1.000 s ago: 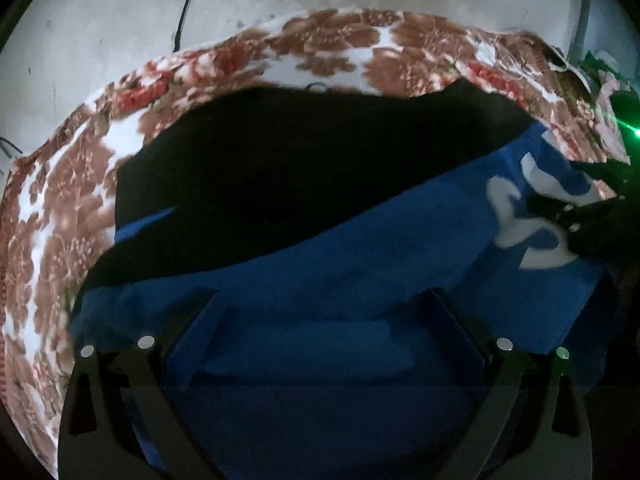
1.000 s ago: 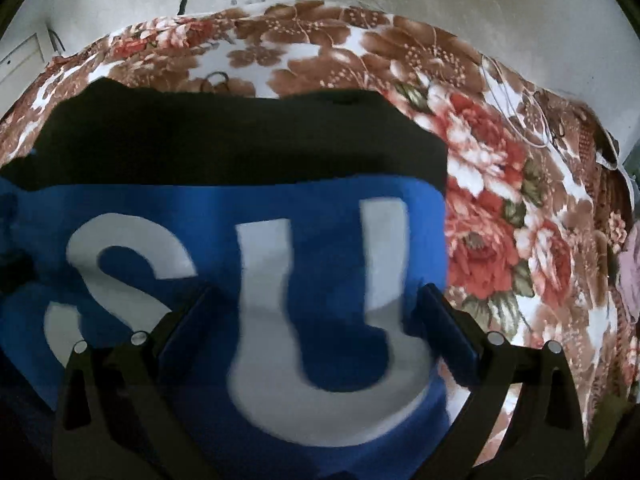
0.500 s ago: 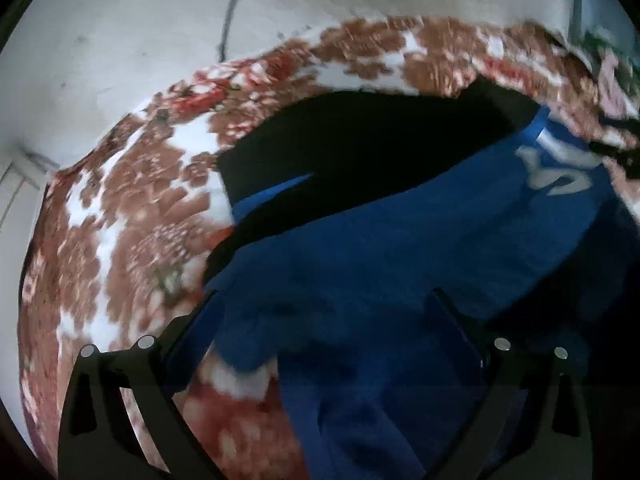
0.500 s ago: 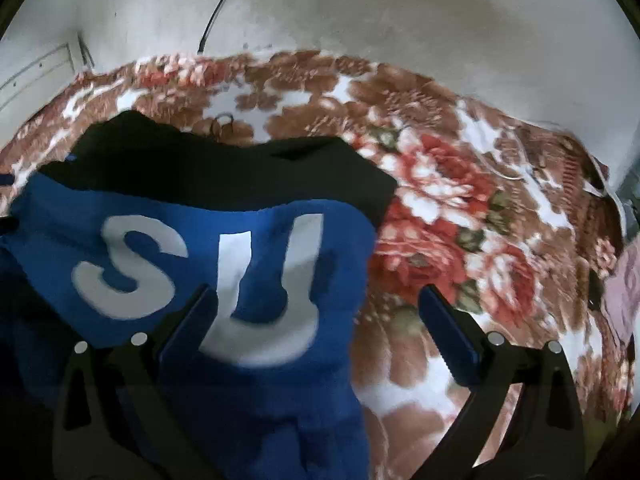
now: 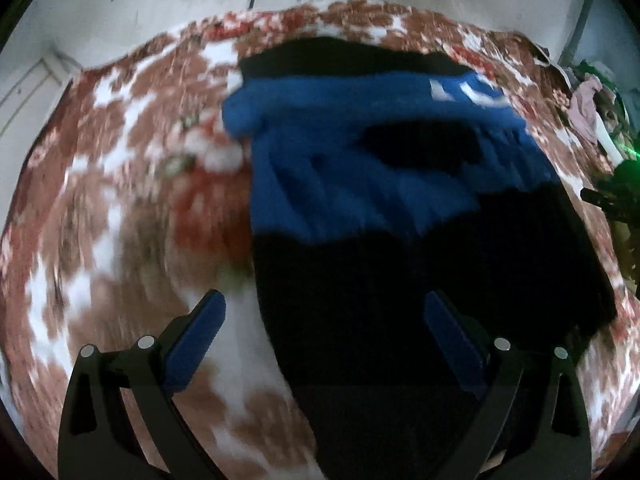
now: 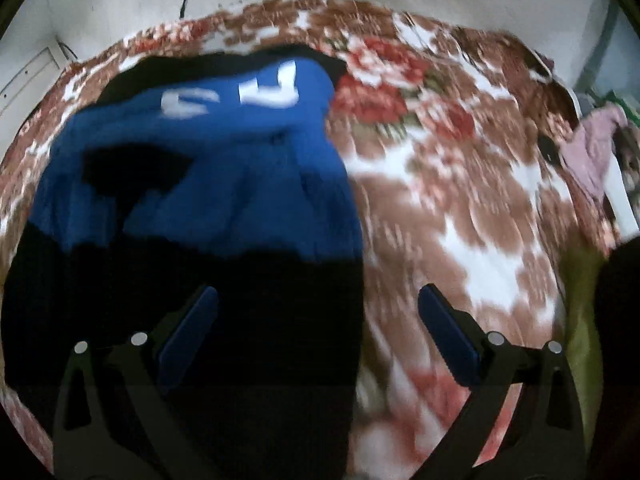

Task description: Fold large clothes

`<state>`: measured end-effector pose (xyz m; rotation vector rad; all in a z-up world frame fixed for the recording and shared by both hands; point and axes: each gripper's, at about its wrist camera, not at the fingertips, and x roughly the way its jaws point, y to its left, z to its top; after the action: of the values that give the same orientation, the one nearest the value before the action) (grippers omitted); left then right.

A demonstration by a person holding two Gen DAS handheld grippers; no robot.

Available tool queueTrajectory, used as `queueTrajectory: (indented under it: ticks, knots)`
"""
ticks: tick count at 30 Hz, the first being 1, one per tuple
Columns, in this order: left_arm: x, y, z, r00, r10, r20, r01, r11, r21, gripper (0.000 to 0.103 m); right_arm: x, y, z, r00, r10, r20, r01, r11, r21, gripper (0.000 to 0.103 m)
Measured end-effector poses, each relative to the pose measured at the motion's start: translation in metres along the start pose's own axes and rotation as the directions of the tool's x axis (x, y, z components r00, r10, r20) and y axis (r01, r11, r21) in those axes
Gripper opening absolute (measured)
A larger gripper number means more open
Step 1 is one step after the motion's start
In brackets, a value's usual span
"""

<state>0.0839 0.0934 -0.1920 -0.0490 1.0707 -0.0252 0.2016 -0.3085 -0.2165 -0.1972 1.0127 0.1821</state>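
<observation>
Since both views are pretty motion-blurred, take the fine detail with a grain of salt, but here's how it reads:

Garment: a big blue-and-black top [image 5: 360,184] with white letters [image 6: 232,96], lying bunched on the bed [image 5: 120,184], which has a brown, red and white floral cover. In the left wrist view it fills the middle out to 3 o'clock; in the right wrist view it runs from the centre to 9 o'clock.

How it lies: the blue part is heaped at the far side, toward 12 o'clock, and the black part runs down toward 6 o'clock under both cameras. Looks to me like a half-made fold, not a flat one.

Left gripper [image 5: 324,332]: wide open, nothing in it. Its fingers straddle the garment's left edge, one over the bare cover, one over black cloth. My guess is it's hanging there to pick a new corner.

Right gripper [image 6: 320,324]: also spread wide and empty, straddling the right edge the same way.

Why the symmetry: one gripper per side makes sense for a large piece, so each can take an edge and carry it over evenly.

Contact: can't tell if either gripper touches the cloth.

Other stuff: a pinkish cloth [image 6: 592,148] at 3 o'clock by the bed's edge, well apart from the job.
</observation>
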Motion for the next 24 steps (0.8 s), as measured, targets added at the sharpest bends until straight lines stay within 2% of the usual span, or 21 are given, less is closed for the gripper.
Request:
queueTrajectory:
  ticks: [7, 12, 16, 19, 22, 24]
  knots:
    - [-0.011, 0.006, -0.085, 0.995, -0.025, -0.098, 0.018, 0.997, -0.069, 0.098, -0.025, -0.021, -0.083, 0.994, 0.007, -0.108, -0.001, 0.999, 0.050, 0.098]
    - [-0.012, 0.012, -0.120, 0.989, -0.046, -0.143, 0.030, 0.993, -0.110, 0.098, -0.032, -0.030, -0.127, 0.983, 0.045, -0.176, -0.034, 0.998, 0.060, 0.098]
    - [-0.015, 0.012, -0.130, 0.988, -0.091, -0.125, 0.073, 0.988, -0.138, 0.097, -0.033, -0.031, -0.143, 0.972, 0.093, -0.217, -0.069, 0.991, 0.114, 0.098]
    - [-0.012, 0.010, -0.137, 0.981, -0.147, -0.125, 0.122, 0.975, -0.187, 0.096, -0.032, -0.026, -0.148, 0.967, 0.112, -0.231, -0.086, 0.989, 0.118, 0.098]
    - [-0.007, 0.005, -0.143, 0.967, -0.216, -0.135, 0.183, 0.958, -0.220, 0.090, -0.029, -0.020, -0.151, 0.957, 0.153, -0.247, -0.123, 0.984, 0.131, 0.090]
    - [-0.006, -0.001, -0.147, 0.961, -0.241, -0.135, 0.209, 0.954, -0.216, 0.090, -0.029, -0.017, -0.152, 0.949, 0.185, -0.255, -0.150, 0.977, 0.149, 0.086]
